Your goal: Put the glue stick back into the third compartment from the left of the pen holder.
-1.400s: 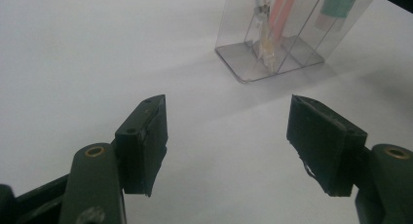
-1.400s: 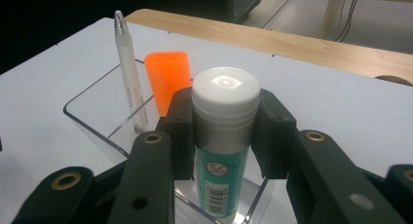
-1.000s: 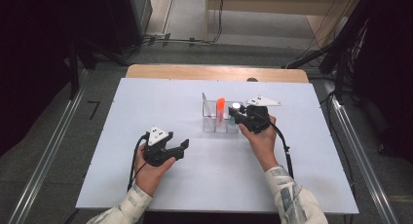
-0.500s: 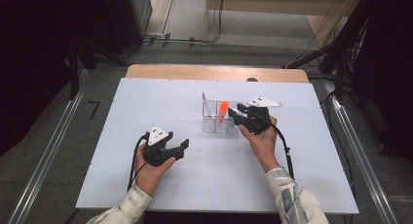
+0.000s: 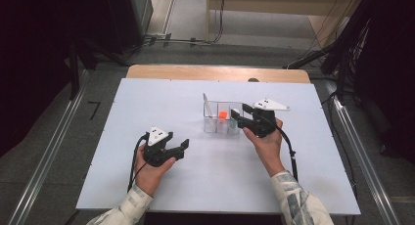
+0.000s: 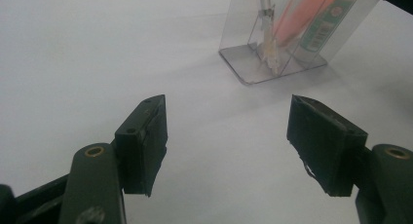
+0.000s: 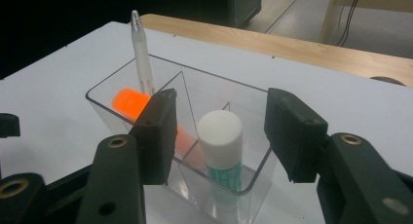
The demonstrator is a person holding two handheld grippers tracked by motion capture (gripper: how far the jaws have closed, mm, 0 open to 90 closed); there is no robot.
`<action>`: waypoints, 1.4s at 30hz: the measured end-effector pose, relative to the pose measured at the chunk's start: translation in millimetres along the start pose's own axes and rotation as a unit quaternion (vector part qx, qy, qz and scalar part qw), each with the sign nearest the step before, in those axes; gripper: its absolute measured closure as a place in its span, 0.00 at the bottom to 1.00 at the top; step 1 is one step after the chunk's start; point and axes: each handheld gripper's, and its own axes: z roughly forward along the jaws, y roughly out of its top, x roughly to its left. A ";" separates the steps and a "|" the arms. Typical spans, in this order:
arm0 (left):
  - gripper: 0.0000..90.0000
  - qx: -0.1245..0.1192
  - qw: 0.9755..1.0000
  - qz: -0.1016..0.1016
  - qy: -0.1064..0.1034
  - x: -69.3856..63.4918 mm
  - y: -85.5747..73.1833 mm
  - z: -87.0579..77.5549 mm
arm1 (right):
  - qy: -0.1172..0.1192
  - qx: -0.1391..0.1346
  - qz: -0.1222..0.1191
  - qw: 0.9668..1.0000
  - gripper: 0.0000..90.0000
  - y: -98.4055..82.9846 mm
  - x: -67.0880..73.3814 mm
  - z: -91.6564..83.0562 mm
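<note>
1. High view: a clear organizer (image 5: 222, 118) stands on the white table (image 5: 122, 117), right of its middle. An orange marker (image 5: 222, 115) leans inside it. The right gripper (image 5: 238, 118) is held at the organizer's right end, and a glue stick (image 5: 235, 123) stands in the organizer there. The left gripper (image 5: 179, 149) rests on the table in the person's left hand (image 5: 149, 171), well apart from the organizer, jaws spread and empty.

2. Left gripper view: both black jaws stand wide with bare table between them. The organizer (image 6: 287, 39) lies ahead to the right, with marker (image 6: 304, 14), glue stick (image 6: 324, 24) and a pen (image 6: 268, 34) inside it.

3. Right gripper view: the right gripper (image 7: 219, 136) has just been opening its jaws. They stand on either side of the glue stick (image 7: 220, 146) without touching it, so it is released. The stick stands upright in the organizer's (image 7: 104, 104) near compartment; the marker (image 7: 129, 103) leans in the next one and the pen (image 7: 141, 48) stands beyond.
</note>
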 end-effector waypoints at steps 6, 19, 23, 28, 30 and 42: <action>0.35 -0.002 1.000 -0.004 0.003 1.4 0.5 -0.6 | -0.007 -0.005 0.009 1.000 0.42 -5.8 -5.9 -11.6; 0.31 -0.004 1.000 -0.009 0.024 9.6 1.2 -3.9 | -0.022 0.011 0.021 0.999 0.26 -25.1 -12.8 -24.4; 0.30 -0.007 0.999 -0.015 0.034 14.1 1.0 -5.9 | -0.028 0.022 0.019 0.999 0.24 -32.2 -14.0 -26.7; 0.30 -0.010 0.999 -0.024 0.042 19.8 1.1 -8.7 | -0.034 0.035 0.019 0.999 0.24 -41.0 -18.8 -30.2; 0.30 -0.010 0.999 -0.027 0.045 21.6 1.0 -9.7 | -0.035 0.038 0.020 0.998 0.23 -43.5 -20.4 -32.7; 0.28 -0.010 0.997 -0.033 0.063 30.9 -1.5 -15.0 | -0.050 0.044 0.021 0.998 0.23 -55.9 -24.9 -45.3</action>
